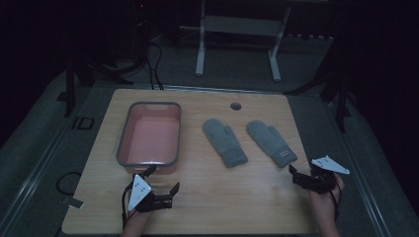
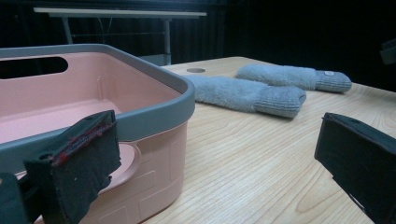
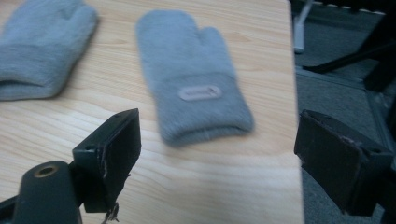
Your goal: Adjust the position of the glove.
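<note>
Right gripper view: right hand-held gripper (image 3: 217, 154), jaws spread and empty, faces the labelled grey knitted mitten (image 3: 194, 74) near the tabletop's (image 3: 196, 186) right edge; a careless nudge might push it off.

Left hand-held gripper (image 1: 160, 180) is likewise released, empty.
</note>
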Demonstrator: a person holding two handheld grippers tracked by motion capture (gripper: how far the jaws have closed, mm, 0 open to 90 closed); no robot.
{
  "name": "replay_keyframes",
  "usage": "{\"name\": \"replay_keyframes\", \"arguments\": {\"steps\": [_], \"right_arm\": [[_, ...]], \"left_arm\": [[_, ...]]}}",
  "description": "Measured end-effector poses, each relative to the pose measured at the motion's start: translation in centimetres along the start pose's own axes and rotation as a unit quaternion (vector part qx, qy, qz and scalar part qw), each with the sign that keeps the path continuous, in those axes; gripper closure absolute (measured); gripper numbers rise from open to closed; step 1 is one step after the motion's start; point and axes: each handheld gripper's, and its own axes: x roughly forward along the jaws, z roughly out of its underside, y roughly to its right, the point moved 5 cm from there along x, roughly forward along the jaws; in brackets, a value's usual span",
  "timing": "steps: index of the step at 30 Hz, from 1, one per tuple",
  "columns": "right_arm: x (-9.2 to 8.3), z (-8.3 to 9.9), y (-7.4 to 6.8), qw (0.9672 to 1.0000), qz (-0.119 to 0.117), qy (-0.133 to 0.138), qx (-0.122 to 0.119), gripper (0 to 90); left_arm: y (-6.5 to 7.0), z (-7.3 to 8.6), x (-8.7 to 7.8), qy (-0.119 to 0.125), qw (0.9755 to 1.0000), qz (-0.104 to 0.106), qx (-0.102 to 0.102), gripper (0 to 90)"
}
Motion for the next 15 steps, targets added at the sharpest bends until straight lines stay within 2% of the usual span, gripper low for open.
{"name": "replay_keyframes", "arguments": {"steps": [7,8,9,12,15], "right_arm": [[1.1,-2.8,-2.7,0.9983,-0.049,0.003,-0.030,16.3],[1.1,-2.8,-2.7,0.9983,-0.049,0.003,-0.030,16.3],[1.5,-3.6,-3.5,0.9976,-0.055,0.002,-0.041,12.9],[2.0,-4.9,-4.9,0.9958,-0.066,0.006,-0.064,12.8],[2.4,-5.6,-5.9,0.9944,-0.078,0.005,-0.071,12.9]], "left_arm": [[0.0,0.0,0.0,-0.001,1.0000,0.003,-0.003,0.2],[0.0,0.0,0.0,-0.002,1.0000,0.003,-0.003,0.2],[0.0,0.0,0.0,-0.002,1.0000,0.004,-0.003,0.2],[0.1,0.0,0.0,-0.004,1.0000,0.008,0.000,0.2],[0.1,0.0,0.0,-0.004,1.0000,0.009,0.000,0.2]]}}
